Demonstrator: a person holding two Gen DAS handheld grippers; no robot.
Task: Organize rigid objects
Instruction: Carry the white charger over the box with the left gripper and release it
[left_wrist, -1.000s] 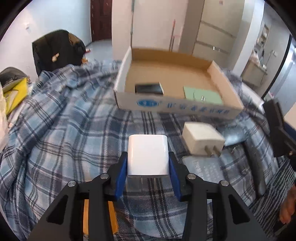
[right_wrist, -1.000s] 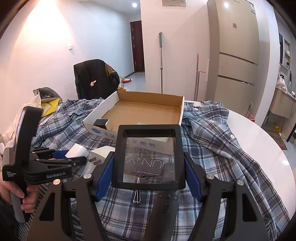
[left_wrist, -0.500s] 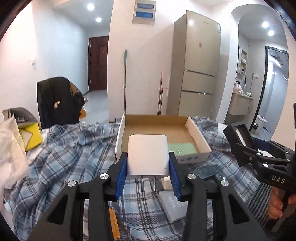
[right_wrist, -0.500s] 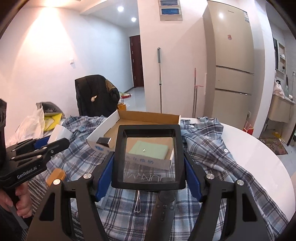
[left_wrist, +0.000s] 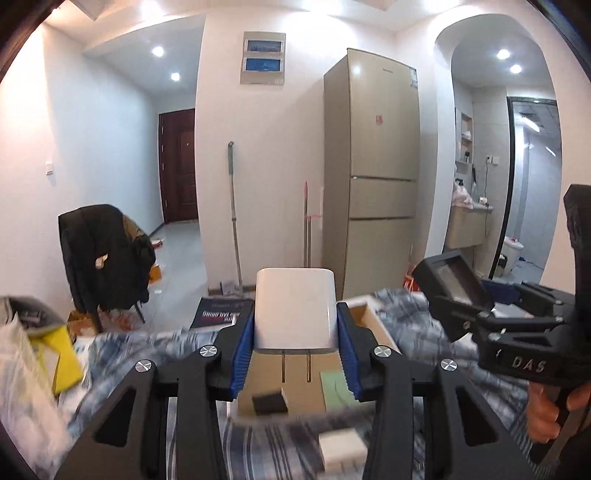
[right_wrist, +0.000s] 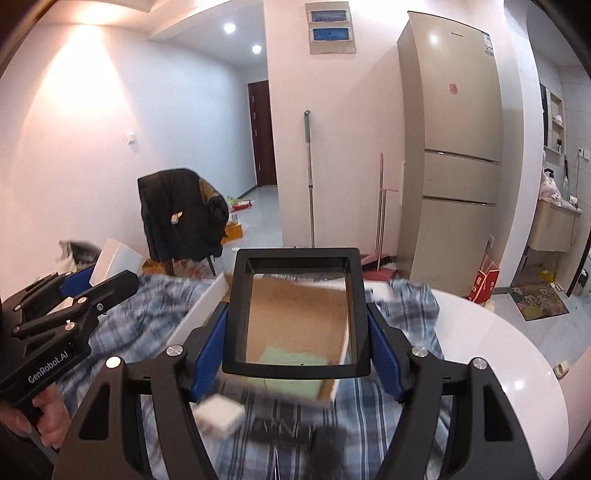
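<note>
My left gripper (left_wrist: 295, 354) is shut on a white charger plug (left_wrist: 295, 310), prongs pointing back at the camera, held above the near end of an open cardboard box (left_wrist: 373, 321). In the box lie a green pad (left_wrist: 336, 387) and a small black block (left_wrist: 269, 402). My right gripper (right_wrist: 297, 347) is shut on a black-framed square lens (right_wrist: 297, 314), also over the box (right_wrist: 201, 317), with the green pad (right_wrist: 291, 360) showing through it. A second white charger (right_wrist: 219, 410) rests on the cloth in front of the box. Each gripper shows at the edge of the other's view.
A blue plaid cloth (right_wrist: 155, 332) covers part of a round white table (right_wrist: 498, 350). A dark blurred item (right_wrist: 284, 432) lies on the cloth near the box. A chair with a black jacket (left_wrist: 103, 254) and a yellow bag (left_wrist: 62, 354) stand to the left.
Both grippers have risen and tilted up, so the room fills more of each view. The box now sits low and close under them. Both grips are unchanged.
</note>
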